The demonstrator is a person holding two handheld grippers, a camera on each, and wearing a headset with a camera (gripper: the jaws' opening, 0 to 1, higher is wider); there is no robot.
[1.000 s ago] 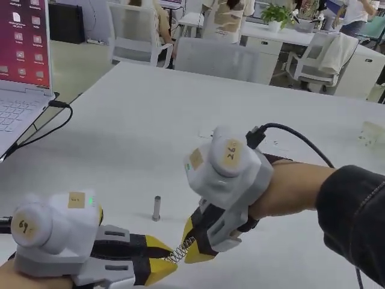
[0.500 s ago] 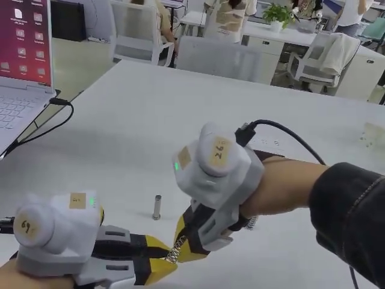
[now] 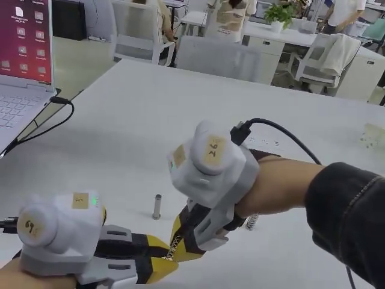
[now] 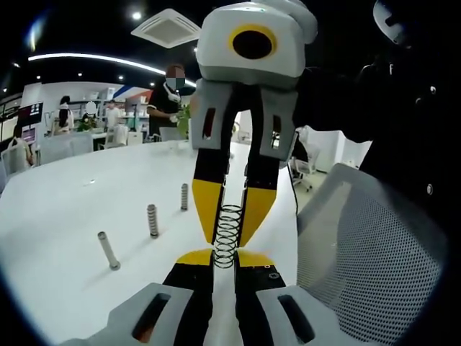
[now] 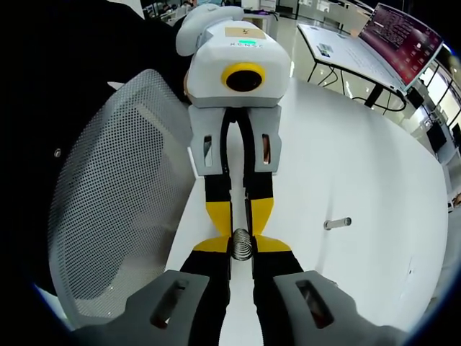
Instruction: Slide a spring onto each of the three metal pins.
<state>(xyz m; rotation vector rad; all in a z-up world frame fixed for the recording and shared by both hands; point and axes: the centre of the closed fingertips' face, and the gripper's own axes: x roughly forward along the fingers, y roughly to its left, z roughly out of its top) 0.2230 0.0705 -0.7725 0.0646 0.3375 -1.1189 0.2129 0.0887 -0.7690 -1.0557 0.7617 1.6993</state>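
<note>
- Open office behind: chairs, desks, a potted plant (image 3: 278, 13). Broad white surface (image 3: 132, 120) in front, with a laptop (image 3: 21, 54) open at its far left corner, screen lit.
- Left gripper (image 4: 225, 257): low at the near edge in the head view, jaws pointing across toward the right one. Clenched on one end of the spring (image 4: 227, 232).
- Right gripper (image 5: 242, 246): tilted down, tip to tip with the left, yellow pads nearly meeting. Grasping the other end of the same spring, its coil spanning the short gap between the two pairs of tips.
- Bare pin (image 3: 157, 206): upright on the surface just beyond the gripper tips, touching neither.
- Left gripper view: three pins in a row off to one side of the held spring. Bare pin nearest, then middle pin (image 4: 152, 220) and far pin (image 4: 184, 196), each of those two already wearing a coil.
- Grey mesh chair back (image 5: 108, 187) close by the near edge of the surface in both gripper views.
- Dark sleeve (image 3: 349, 223) on the arm behind the right gripper.
</note>
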